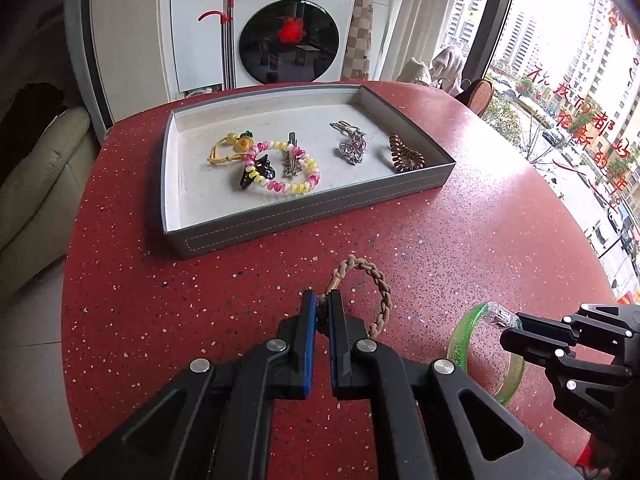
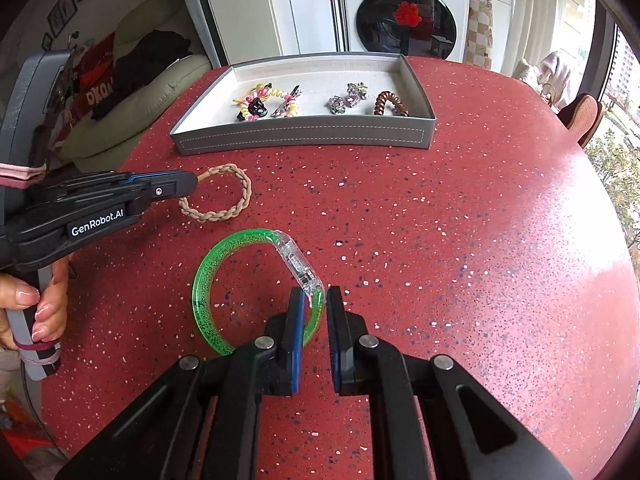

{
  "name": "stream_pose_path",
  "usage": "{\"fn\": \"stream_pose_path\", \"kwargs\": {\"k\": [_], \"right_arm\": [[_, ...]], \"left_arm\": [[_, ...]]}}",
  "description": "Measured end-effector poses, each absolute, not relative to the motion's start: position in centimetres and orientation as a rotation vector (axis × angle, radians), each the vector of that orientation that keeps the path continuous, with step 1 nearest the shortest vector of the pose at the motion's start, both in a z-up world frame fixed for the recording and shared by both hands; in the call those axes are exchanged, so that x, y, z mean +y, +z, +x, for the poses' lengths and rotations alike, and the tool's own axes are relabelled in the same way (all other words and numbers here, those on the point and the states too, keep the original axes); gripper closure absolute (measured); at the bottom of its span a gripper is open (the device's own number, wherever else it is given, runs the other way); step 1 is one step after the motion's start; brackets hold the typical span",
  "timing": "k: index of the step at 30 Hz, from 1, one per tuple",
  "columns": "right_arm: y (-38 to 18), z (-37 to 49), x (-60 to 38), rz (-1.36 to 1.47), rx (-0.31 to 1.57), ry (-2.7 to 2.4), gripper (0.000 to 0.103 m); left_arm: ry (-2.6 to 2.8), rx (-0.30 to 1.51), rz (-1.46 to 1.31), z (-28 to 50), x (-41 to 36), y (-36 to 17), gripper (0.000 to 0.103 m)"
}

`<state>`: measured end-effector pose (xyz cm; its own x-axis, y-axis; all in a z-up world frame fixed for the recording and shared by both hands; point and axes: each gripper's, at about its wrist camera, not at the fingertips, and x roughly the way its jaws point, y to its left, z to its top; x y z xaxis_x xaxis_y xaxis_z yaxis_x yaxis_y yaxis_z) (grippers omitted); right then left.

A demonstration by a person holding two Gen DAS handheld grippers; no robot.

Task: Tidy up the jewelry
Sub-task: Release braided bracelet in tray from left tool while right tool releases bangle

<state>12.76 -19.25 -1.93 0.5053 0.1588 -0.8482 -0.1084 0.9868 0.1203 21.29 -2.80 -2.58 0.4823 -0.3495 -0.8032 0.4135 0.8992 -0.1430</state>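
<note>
A grey tray (image 1: 304, 210) (image 2: 304, 136) lies on the red speckled table (image 1: 460, 240) (image 2: 440, 240). Inside it are a pink-yellow coil tie (image 1: 286, 172), a black clip (image 1: 258, 170), a yellow bead tie (image 1: 232, 148), a silver clip (image 1: 352, 146) and a brown coil tie (image 1: 406, 154) (image 2: 390, 103). My left gripper (image 1: 322, 300) (image 2: 194, 182) is shut on a beige braided hair tie (image 1: 380, 284) (image 2: 224, 200), which hangs just above the table. My right gripper (image 2: 316, 300) (image 1: 510, 330) is shut on a green glitter bangle (image 2: 212, 276) (image 1: 468, 344) near its clear clasp (image 2: 298, 264).
A person's hand (image 2: 36, 304) grips the left tool's handle. Behind the table stand a washing machine (image 1: 292, 36) (image 2: 404, 12) and a beige sofa (image 1: 36, 192) (image 2: 132, 92). A window (image 1: 568, 80) runs along the right side. A chair back (image 2: 582, 118) stands at the table's far right edge.
</note>
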Motion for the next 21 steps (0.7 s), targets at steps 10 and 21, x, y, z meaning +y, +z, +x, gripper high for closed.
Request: {"fn": "stream_pose_path", "kwargs": {"k": [10,21], "right_arm": [[0.6,15.4,-20.5,0.089,0.988,0.159,0.091],[3.3,22.8,-21.4,0.142,0.949,0.149,0.091]], "left_arm": [[-0.470,0.872,0.021,23.3,-2.4,1.2,0.079],[-0.381,0.833,-0.037,29.0,-1.8,1.9,0.079]]}}
